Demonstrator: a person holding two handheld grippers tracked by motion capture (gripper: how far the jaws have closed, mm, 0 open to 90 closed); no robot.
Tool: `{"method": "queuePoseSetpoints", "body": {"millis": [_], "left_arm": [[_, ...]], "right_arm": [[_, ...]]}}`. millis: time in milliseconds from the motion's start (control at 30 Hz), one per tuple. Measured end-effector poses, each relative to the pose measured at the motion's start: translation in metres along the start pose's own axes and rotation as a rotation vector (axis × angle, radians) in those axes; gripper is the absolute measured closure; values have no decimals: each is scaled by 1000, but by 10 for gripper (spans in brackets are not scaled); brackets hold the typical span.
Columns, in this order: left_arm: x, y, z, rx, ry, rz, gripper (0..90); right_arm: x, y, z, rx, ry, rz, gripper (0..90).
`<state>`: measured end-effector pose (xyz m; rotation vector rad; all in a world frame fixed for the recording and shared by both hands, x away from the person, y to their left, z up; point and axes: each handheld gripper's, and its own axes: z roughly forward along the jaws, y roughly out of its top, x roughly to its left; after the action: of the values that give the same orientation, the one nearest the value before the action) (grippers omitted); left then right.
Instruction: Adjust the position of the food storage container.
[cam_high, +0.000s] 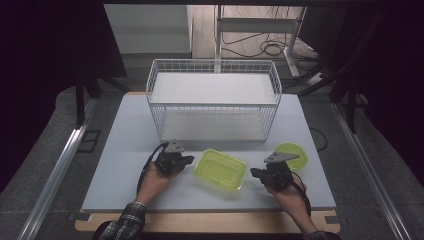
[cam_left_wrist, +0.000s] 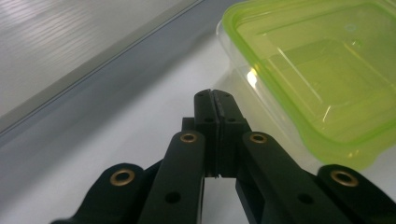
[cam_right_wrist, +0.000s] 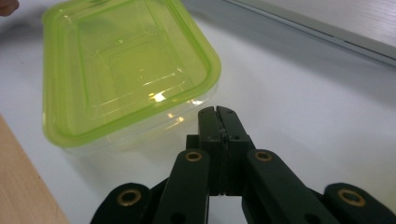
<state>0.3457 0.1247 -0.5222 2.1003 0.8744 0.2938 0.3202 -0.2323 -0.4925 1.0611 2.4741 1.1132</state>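
A rectangular clear container with a lime-green lid (cam_high: 220, 169) lies on the white table between my two grippers. My left gripper (cam_high: 190, 160) sits just left of it, jaws pressed together with nothing between them. In the left gripper view its tips (cam_left_wrist: 215, 94) hover close to the container's corner (cam_left_wrist: 322, 70), apart from it. My right gripper (cam_high: 253, 172) is just right of the container, also shut and empty. In the right gripper view its tips (cam_right_wrist: 217, 111) point at the container's near edge (cam_right_wrist: 126, 70) with a small gap.
A white wire basket rack (cam_high: 214, 100) with two shelves stands at the back middle of the table. A round lime-green lidded container (cam_high: 292, 154) sits behind my right hand. The table's wooden front edge (cam_high: 210, 222) runs below both hands.
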Motion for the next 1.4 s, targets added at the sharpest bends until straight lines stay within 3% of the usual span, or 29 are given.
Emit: {"method": "queuePoseSetpoints", "body": {"millis": [167,267,400,700,867,1167,1400], "left_arm": [[-6,1,2,25,-21,15,897],[-9,1,1,35,-10,17,896],[-11,-2,-2,53,-19,8,894],[-41,-19,-19,115,4,9,881],[-47,-25,-23,121,-10,-13,881],[-65,-38,-39,120,-20,-10,870],[-77,-45,-43,133,-22,3,854]], "right_arm": [[2,3,12,32,-14,24,892],[1,4,18,46,-11,40,892],[1,6,19,37,-2,45,891],[6,13,32,60,16,10,882],[7,15,36,69,21,8,876],[15,25,50,85,31,-28,867],[19,27,58,89,38,-52,854]]}}
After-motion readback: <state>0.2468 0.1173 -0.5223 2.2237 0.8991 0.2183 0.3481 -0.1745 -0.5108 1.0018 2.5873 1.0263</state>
